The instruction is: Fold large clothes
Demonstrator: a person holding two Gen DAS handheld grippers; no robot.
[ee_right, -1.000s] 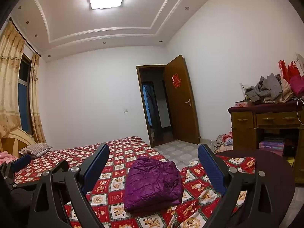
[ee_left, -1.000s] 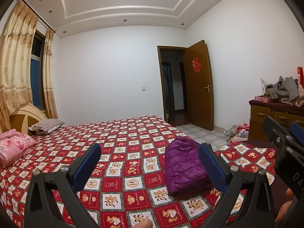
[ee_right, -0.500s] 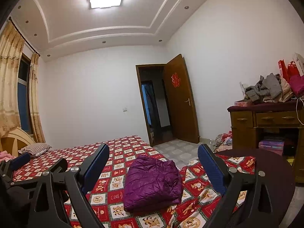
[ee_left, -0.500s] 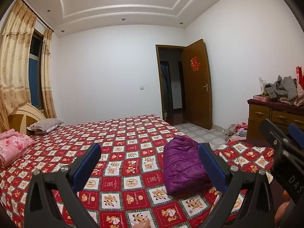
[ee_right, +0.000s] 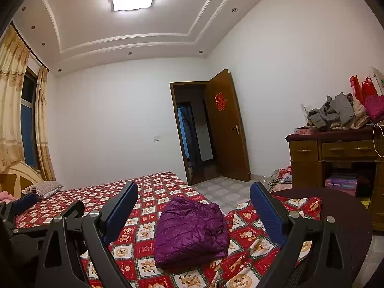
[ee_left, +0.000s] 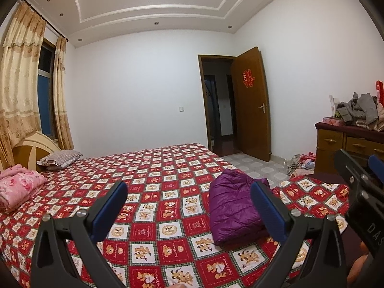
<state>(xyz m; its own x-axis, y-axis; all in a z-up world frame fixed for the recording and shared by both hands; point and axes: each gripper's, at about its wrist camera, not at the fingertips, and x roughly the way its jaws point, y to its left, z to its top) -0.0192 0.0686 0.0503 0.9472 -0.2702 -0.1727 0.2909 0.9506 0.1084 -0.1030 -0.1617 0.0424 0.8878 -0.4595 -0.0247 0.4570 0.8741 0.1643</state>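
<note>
A purple puffer jacket (ee_left: 234,206) lies folded into a compact bundle on the red patterned bedspread (ee_left: 153,192), near the bed's right corner. It also shows in the right wrist view (ee_right: 189,230). My left gripper (ee_left: 189,192) is open and empty, held above the bed to the left of the jacket. My right gripper (ee_right: 194,194) is open and empty, raised above and in front of the jacket. Each gripper shows at the edge of the other's view.
A pink folded quilt (ee_left: 19,189) and a striped pillow (ee_left: 60,158) lie at the headboard. A wooden dresser (ee_right: 336,156) piled with clothes (ee_right: 336,115) stands at the right. Clothes lie on the floor (ee_right: 280,180). A dark round table (ee_right: 343,223) is near the bed's corner. The door (ee_right: 228,129) is open.
Both grippers have shifted very slightly; the jacket stays still on the bed. Both stay open.
</note>
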